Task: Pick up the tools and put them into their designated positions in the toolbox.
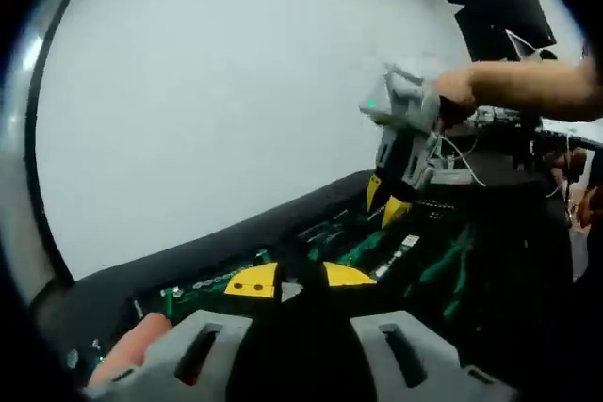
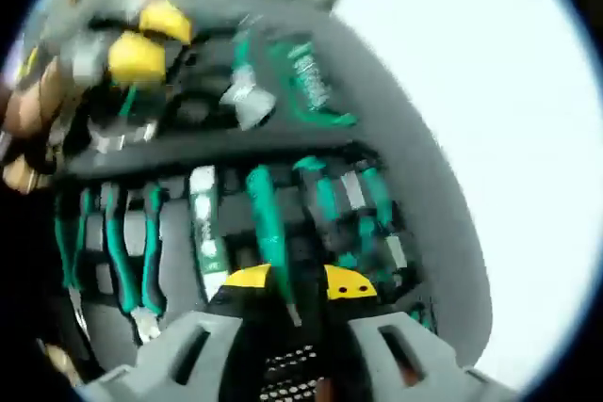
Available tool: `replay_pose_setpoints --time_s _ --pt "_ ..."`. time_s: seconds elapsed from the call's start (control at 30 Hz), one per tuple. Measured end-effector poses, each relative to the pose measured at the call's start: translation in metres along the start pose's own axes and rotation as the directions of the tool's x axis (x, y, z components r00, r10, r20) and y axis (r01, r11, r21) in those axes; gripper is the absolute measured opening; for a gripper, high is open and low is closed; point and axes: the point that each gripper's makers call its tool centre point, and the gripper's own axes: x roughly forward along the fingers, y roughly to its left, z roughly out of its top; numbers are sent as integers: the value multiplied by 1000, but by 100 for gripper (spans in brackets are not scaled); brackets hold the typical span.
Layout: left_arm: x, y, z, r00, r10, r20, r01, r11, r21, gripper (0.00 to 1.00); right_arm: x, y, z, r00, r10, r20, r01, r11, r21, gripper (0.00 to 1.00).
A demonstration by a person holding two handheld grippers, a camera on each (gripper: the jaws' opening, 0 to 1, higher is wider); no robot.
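Right tool (image 2: 287, 287) has its yellow tips clenched on a green-handled screwdriver (image 2: 267, 223), shaft pointing down between the jaws, right over the toolbox (image 2: 443, 223) tray. You're mid-placement: the screwdriver hangs just above the row of green-handled tools (image 2: 127, 251) in the toolbox's foam slots, not yet seated. Left tool (image 1: 300, 281) sits at the toolbox's near edge, yellow tips close together with something small and grey between them; can't tell what, or if it's gripped. White tabletop (image 1: 217, 101) lies beyond the toolbox. Next you need to line the handle with its free slot, lower it flat, then release the jaws.
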Motion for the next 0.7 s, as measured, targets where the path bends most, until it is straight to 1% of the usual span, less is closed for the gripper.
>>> replay_pose_setpoints --time_s 0.03,0.07,0.13,0.17,0.2,0.23,0.27,0.3,0.33,0.37,0.4,0.43,0.47,0.5,0.53,0.57,0.6,0.63,0.67,0.7 --pt "9 -2 1 1000 -7 -11 7 1000 20 18 -1 -3 1 1000 -4 9 4 1000 -3 13" --pt "21 -5 3 1000 -17 -23 18 998 59 17 1 -8 2 999 -18 29 18 1000 -14 13" --pt "34 -15 2 998 -54 -36 57 995 77 17 5 -2 -2 999 -24 22 24 1000 -14 12" --pt "40 -18 -1 996 -66 -61 72 991 110 17 9 1 3 998 -43 55 50 991 -122 12" --pt "41 -18 -4 995 -64 -70 72 990 121 17 10 7 16 988 -78 130 109 961 -253 13" --pt "38 -16 -5 996 -51 -72 61 989 136 16 10 20 20 982 -67 175 138 891 -432 13" --pt "35 -12 -2 998 -32 -51 39 988 148 15 12 26 10 993 -56 101 99 865 -491 13" --pt "30 -7 3 1000 -7 0 6 992 124 15 11 21 4 991 -110 73 132 854 -504 14" --pt "27 -5 5 1000 -1 27 -2 995 96 15 12 17 4 989 -134 62 146 825 -546 14" --pt "24 -1 8 999 9 52 -12 998 60 15 17 17 0 991 -126 36 125 825 -552 14" --pt "18 2 11 997 20 76 -21 1000 11 15 20 20 -3 995 -103 10 93 846 -525 14" --pt "16 5 12 996 22 83 -21 1000 -10 15 23 26 -5 997 -79 -10 65 875 -480 16" --pt "13 5 11 997 14 82 -11 1000 -27 15 25 30 -6 998 -66 -22 48 886 -461 19" --pt "12 5 10 997 10 78 -8 999 -33 15 29 32 -9 997 -69 -40 42 882 -470 24" --pt "10 6 5 998 5 64 -3 999 -42 15 30 31 -10 994 -101 -52 56 836 -546 19" --pt "10 6 3 998 5 58 -2 999 -39 15 33 37 -4 997 -74 -26 44 809 -586 16" --pt "8 7 -2 999 5 47 -4 1000 -30 15 36 35 -7 993 -106 -48 53 775 -629 13" --pt "8 8 -4 999 8 43 -6 1000 -26 15 38 36 -9 992 -113 -63 43 748 -662 9" --pt "9 10 -5 999 9 40 -8 1000 -27 15 38 39 -7 993 -103 -50 41 733 -679 9" --pt "10 9 -8 999 -5 35 6 999 -43 15 37 39 -9 993 -97 -74 28 772 -635 8"
